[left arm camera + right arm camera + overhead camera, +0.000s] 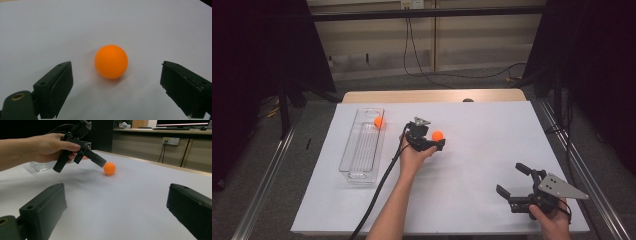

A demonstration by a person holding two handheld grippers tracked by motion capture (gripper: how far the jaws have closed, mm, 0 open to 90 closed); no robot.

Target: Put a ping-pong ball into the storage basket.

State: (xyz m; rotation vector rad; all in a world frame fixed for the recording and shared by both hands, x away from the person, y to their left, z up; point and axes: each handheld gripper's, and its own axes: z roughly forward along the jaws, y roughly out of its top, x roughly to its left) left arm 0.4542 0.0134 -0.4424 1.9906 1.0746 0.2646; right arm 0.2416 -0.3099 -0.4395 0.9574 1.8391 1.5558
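Left gripper (435, 141), jaws wide and gripping nothing, flanks the orange ball (438, 135) right of the clear tray (362, 172); right gripper (513, 181) open, empty.

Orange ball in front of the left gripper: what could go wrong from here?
1. The orange ball lies loose on the smooth white table ahead of the left gripper, whose jaws stand open and apart from it. A nudge from one jaw could roll it away.
2. If the jaws close off-centre on the round ball, it may squirt out.
3. The clear tray is narrow and already holds another ball; a careless drop could bounce out.
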